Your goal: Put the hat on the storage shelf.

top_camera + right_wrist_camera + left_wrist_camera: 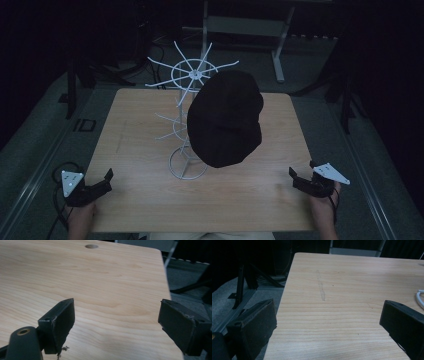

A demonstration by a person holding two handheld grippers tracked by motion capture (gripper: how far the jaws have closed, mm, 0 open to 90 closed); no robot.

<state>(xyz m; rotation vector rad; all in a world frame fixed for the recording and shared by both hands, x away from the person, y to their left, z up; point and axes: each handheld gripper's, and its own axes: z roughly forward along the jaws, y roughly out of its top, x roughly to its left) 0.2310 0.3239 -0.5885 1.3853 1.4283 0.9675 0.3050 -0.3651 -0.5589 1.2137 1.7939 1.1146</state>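
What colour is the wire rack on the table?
White; the wire rack shows best in the high view.

Left gripper (pixel 102 181) held at 7 o'clock in high view, jaws spread wide, pointed toward 2 o'clock; left hand (pixel 81 219) seen gripping from below. Right gripper (pixel 301 179) held at 5 o'clock, jaws parted wide, aimed toward 10 o'clock; right hand (pixel 324 210) wrapped behind it. Nothing held between either pair of jaws.
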